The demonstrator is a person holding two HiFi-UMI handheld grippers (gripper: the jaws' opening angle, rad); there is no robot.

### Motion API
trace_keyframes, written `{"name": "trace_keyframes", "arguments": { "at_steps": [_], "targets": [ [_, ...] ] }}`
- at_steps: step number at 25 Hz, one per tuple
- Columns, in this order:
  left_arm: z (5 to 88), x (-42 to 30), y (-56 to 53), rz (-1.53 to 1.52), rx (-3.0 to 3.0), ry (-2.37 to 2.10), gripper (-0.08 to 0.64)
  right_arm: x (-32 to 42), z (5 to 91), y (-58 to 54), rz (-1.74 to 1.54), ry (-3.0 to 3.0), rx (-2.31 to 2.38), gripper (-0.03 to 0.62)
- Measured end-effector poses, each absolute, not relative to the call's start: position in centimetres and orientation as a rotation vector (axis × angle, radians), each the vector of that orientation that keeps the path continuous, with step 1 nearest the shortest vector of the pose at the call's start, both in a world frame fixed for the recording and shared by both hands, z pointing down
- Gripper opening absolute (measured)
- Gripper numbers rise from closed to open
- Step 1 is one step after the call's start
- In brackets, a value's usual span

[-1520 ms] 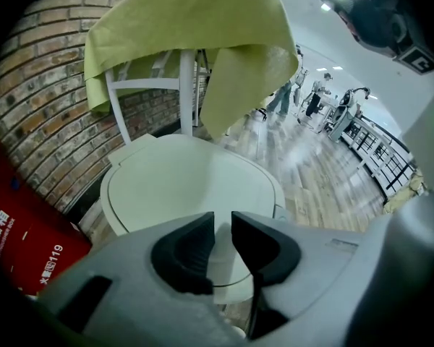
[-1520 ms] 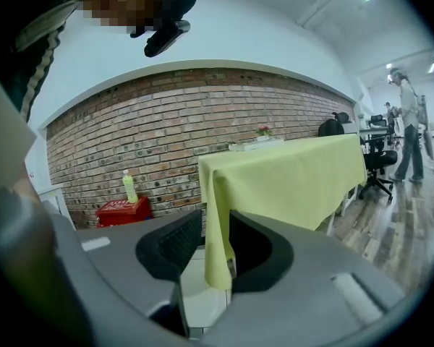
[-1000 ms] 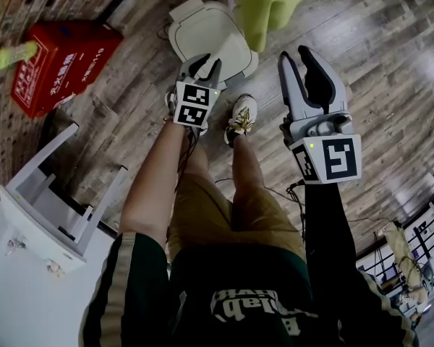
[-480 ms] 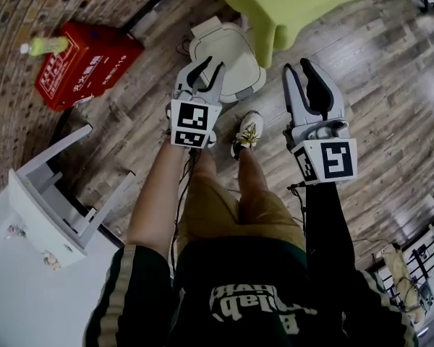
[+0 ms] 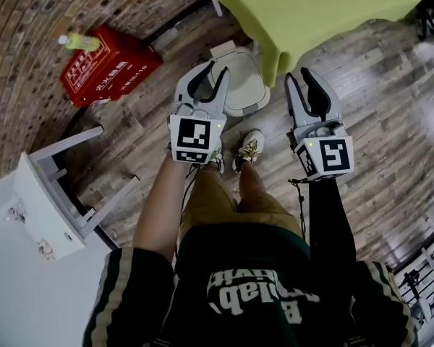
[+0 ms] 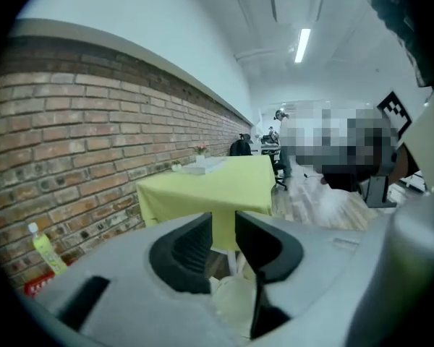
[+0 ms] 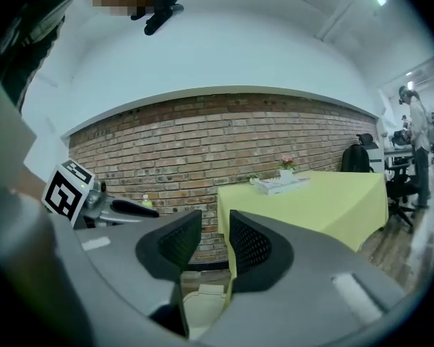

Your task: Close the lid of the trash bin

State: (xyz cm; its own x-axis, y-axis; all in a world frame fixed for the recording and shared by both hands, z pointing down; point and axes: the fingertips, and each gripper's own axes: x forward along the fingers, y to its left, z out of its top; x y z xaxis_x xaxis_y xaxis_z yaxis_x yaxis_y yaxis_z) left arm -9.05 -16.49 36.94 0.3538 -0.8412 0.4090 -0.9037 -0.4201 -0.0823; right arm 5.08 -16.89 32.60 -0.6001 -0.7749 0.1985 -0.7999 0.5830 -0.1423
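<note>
The white trash bin (image 5: 247, 79) stands on the wood floor by the corner of the yellow-green table, and its lid lies flat on top. My left gripper (image 5: 212, 71) hangs in the air above the bin's left side, clear of it. Its jaws are opening and nothing is between them. My right gripper (image 5: 298, 74) is held to the right of the bin, open and empty. In the left gripper view the bin (image 6: 235, 302) shows pale, low behind the left gripper (image 6: 223, 223). In the right gripper view the bin (image 7: 201, 303) lies below the right gripper (image 7: 215, 223).
A table with a yellow-green cloth (image 5: 311, 6) stands just behind the bin. A red box (image 5: 108, 65) with a green bottle (image 5: 78, 42) on it sits by the brick wall at left. A white stand (image 5: 50, 194) is at lower left. The person's shoes (image 5: 249, 150) are close in front of the bin.
Both grippers have risen away from the floor, the left one much more, up off the bin's lid. The bin looks smaller and farther below now.
</note>
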Motion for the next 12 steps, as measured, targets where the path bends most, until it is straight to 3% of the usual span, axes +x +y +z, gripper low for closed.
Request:
{"name": "trace_keyframes", "arguments": {
  "at_steps": [12],
  "targets": [
    [22.4, -10.2, -14.9, 0.498, 2.514, -1.727, 0.081, 2.9, 23.8, -13.8, 0.245, -2.764, 1.257, 0.143]
  ]
}}
